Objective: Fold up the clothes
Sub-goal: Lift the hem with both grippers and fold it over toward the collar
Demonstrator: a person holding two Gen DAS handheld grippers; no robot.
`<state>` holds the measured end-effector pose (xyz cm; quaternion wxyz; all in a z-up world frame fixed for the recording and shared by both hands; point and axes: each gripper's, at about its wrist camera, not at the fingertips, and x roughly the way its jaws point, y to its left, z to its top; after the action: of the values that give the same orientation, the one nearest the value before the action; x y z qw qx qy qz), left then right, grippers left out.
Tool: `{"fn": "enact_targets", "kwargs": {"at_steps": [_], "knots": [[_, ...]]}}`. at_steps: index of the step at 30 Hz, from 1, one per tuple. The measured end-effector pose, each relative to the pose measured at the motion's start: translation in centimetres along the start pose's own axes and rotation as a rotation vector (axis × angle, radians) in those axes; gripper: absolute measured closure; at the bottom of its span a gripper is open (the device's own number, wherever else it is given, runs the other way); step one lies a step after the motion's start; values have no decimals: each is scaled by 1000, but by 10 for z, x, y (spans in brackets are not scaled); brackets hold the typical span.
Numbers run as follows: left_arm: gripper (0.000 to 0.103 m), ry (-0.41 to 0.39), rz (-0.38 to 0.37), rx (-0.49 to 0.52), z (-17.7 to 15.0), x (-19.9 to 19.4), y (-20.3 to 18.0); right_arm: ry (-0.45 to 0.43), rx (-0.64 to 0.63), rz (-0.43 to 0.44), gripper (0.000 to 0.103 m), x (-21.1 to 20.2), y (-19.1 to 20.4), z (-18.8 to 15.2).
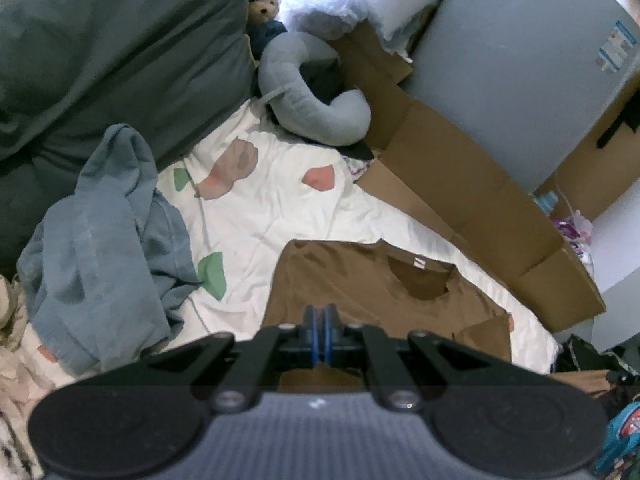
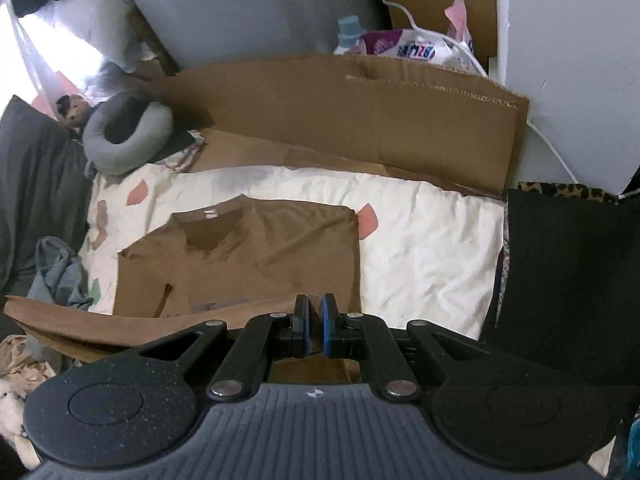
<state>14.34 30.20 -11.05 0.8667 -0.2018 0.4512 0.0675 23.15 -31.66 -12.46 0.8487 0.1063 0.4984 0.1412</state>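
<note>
A brown T-shirt lies face up on the white flowered bedsheet, collar toward the far side. My left gripper is shut, with brown cloth of the shirt's near edge bunched under its fingers. In the right wrist view the same brown T-shirt lies flat, and its near hem is lifted in a taut band running off to the left. My right gripper is shut on that hem, brown cloth showing in the narrow slit between its pads.
A blue-grey garment lies crumpled left of the shirt. Dark green bedding and a grey neck pillow lie beyond. Flattened cardboard lines the far edge. A black cloth lies at the right.
</note>
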Motion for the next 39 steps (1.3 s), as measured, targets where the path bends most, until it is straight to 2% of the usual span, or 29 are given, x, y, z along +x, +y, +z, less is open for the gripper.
{"fn": "enact_targets", "kwargs": {"at_steps": [12, 22, 28, 35, 39], "knots": [[100, 44, 15, 11, 19, 89, 10, 60, -14, -23, 99, 82, -8, 23], [100, 58, 38, 13, 25, 170, 23, 129, -32, -63, 99, 172, -22, 32], [100, 63, 47, 0, 24, 211, 31, 143, -29, -78, 99, 210, -30, 36], [99, 44, 61, -6, 18, 245, 35, 113, 17, -72, 98, 238, -44, 38], [98, -7, 91, 0, 15, 240, 40, 41, 30, -44, 91, 238, -50, 42]]}}
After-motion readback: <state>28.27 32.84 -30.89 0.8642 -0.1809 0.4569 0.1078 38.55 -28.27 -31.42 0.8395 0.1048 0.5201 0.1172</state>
